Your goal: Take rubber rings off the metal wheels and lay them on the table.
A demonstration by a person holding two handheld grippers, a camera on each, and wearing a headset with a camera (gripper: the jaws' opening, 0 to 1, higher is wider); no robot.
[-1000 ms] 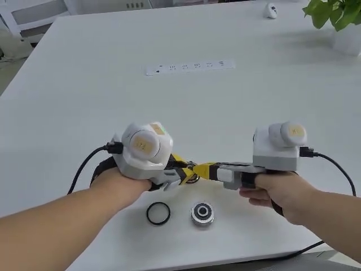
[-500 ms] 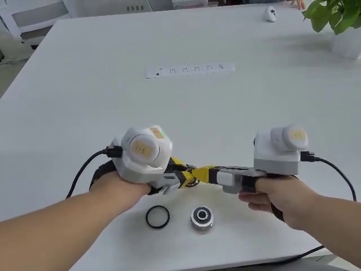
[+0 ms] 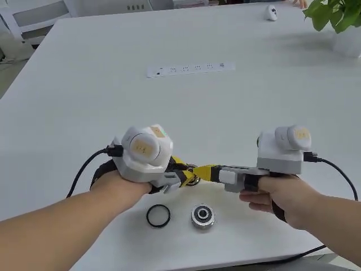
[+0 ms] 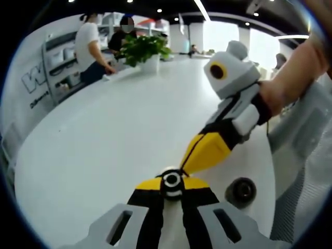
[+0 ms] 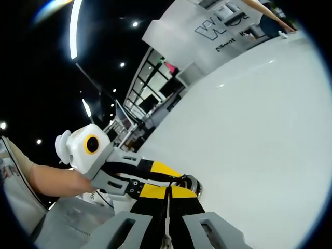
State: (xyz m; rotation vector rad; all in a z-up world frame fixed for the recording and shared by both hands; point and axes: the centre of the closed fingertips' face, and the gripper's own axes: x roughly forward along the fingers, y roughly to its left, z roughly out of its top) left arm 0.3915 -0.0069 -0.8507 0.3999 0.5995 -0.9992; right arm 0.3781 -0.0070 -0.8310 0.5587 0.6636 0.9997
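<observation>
Two grippers meet above the worktop [image 3: 113, 84]: the left gripper [image 4: 171, 185] has its jaws clamped on a wheel [image 4: 171, 179], and the right gripper [image 5: 167, 190] has its jaws closed tight at the ring [image 5: 192, 185]. Peel outward steadily, keeping the wheel braced.

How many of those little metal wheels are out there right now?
2. One wheel lies on the table beside a loose black ring; the other wheel is held in the left gripper, close to the right gripper.
</observation>
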